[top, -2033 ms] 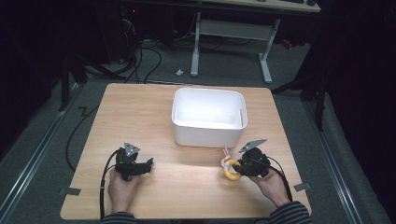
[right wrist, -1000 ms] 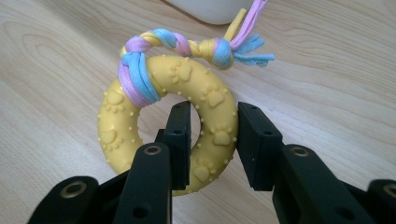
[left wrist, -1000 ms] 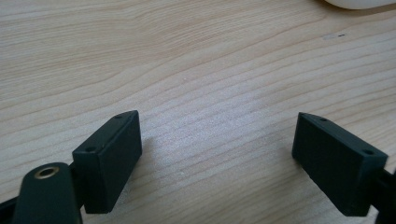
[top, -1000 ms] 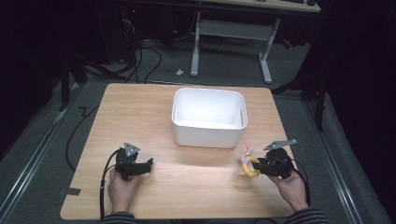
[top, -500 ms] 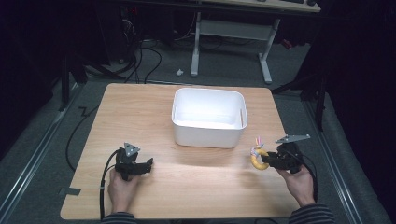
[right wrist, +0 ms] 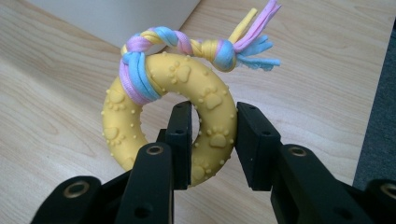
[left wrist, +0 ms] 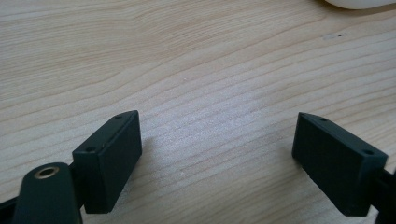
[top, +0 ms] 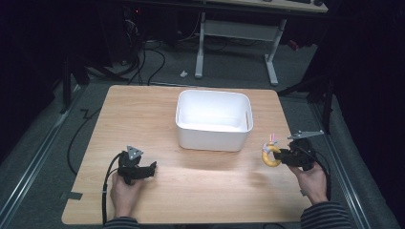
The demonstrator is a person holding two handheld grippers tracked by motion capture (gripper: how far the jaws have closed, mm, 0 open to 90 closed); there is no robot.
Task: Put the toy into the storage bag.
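Ring carried out to the counter's right edge, held clear of the bin

Over the last two seconds the yellow ring [right wrist: 170, 126] was moved from just in front of the bin [top: 213, 133] to the right side of the counter [top: 143, 109] and lifted a little; it was pinched by one side of its loop between the fingers [right wrist: 180, 140] of the right gripper [top: 285, 156], the braided cord at the top. The left gripper [top: 152, 167] was kept in place near the front left, its fingers [left wrist: 109, 158] spread over bare wood. The ring was thus taken away from the bin, so a drop there looked not yet set up.
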